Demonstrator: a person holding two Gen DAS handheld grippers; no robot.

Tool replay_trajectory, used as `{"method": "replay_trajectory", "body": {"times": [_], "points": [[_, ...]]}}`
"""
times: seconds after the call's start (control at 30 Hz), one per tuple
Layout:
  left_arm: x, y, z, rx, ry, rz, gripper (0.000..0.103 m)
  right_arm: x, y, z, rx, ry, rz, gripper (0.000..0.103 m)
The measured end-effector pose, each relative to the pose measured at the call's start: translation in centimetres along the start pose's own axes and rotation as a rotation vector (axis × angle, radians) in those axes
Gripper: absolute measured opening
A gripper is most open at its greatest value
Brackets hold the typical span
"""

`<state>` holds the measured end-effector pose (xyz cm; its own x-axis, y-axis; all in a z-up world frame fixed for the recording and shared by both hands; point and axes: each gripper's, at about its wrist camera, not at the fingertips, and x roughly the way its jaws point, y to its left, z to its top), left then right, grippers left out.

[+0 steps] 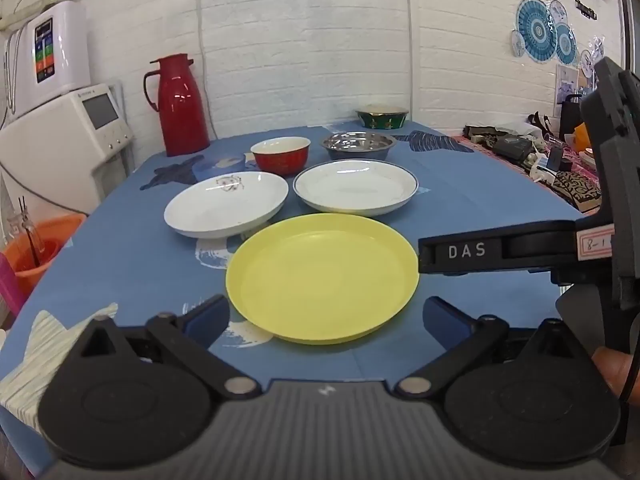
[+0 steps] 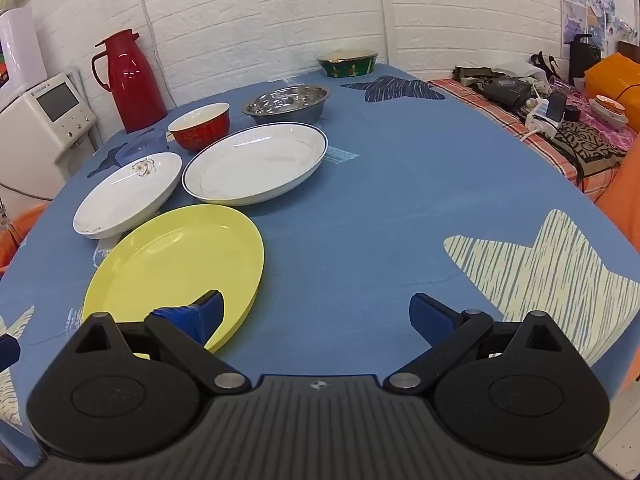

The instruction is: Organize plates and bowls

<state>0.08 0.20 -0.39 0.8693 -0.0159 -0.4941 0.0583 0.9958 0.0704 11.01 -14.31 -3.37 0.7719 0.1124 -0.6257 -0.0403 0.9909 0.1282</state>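
Observation:
A yellow plate (image 1: 322,276) (image 2: 176,268) lies nearest on the blue tablecloth. Behind it sit a white plate with a small motif (image 1: 226,208) (image 2: 128,196) and a blue-rimmed white plate (image 1: 356,188) (image 2: 256,164). Further back are a red bowl (image 1: 282,154) (image 2: 200,126), a steel bowl (image 1: 358,145) (image 2: 286,102) and a green bowl (image 1: 382,116) (image 2: 348,63). My left gripper (image 1: 326,320) is open, straddling the yellow plate's near rim. My right gripper (image 2: 320,314) is open at the plate's right side, its left finger (image 2: 208,312) over the rim.
A red thermos jug (image 1: 178,106) (image 2: 130,80) stands at the table's back left. White appliances (image 1: 64,140) and an orange bucket (image 1: 36,248) are off the left edge. A cluttered side table with a power strip (image 2: 544,114) runs along the right.

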Motion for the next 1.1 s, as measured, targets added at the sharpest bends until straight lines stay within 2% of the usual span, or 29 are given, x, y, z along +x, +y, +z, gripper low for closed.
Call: {"method": "replay_trajectory", "body": {"times": [0.27,1.1], "points": [[0.7,0.1,-1.1,0.002,0.002,0.002,0.103,0.2,0.2,-0.1,0.01,0.009,0.006,0.087],[0.5,0.4,-0.1,-0.018,0.026,0.003,0.103,0.3,0.5,-0.1,0.003,0.012,0.02,0.087]]}}
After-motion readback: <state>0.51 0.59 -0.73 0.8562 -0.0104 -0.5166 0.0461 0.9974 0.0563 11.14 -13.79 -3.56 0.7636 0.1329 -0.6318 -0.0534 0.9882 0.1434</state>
